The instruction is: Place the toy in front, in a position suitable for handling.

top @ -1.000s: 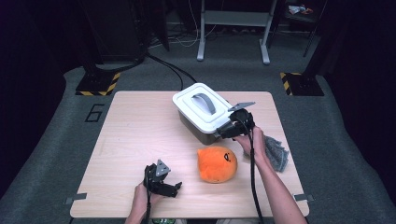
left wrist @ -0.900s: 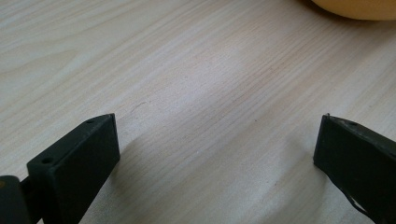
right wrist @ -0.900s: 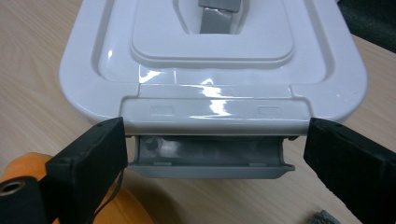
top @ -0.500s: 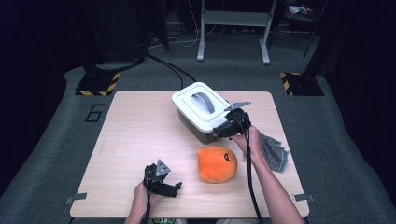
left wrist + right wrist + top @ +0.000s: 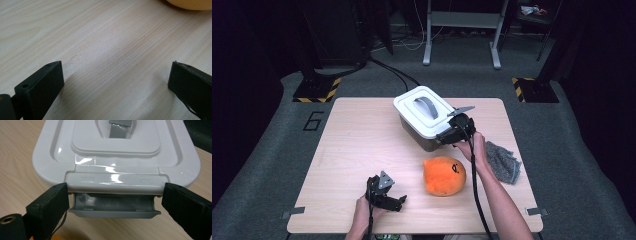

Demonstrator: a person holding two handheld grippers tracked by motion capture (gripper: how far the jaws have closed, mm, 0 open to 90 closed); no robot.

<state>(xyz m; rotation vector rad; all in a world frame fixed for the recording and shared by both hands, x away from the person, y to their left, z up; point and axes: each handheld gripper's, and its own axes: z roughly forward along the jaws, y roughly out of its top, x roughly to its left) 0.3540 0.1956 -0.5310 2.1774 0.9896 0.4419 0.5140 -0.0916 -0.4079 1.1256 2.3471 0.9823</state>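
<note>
A grey storage box with a white lid [image 5: 422, 111] and a grey handle stands at the table's middle back. My right gripper [image 5: 443, 137] is open at the box's near end. In the right gripper view its jaws straddle the lid's front tab [image 5: 113, 180] and the grey latch [image 5: 113, 207] hanging below it. An orange plush toy [image 5: 444, 175] lies in front of the box. My left gripper [image 5: 399, 201] rests low near the table's front edge, open, over bare wood [image 5: 105, 62], with the orange plush toy's edge [image 5: 190, 3] at the top right.
A grey cloth [image 5: 503, 161] lies at the right of the table, beside the right forearm. The wooden table [image 5: 357, 145] has bare room on its left half. Dark floor, stand legs and cables lie behind the table.
The right gripper has edged slightly closer to the box's near end. The left gripper, the plush toy and the cloth have not moved.
</note>
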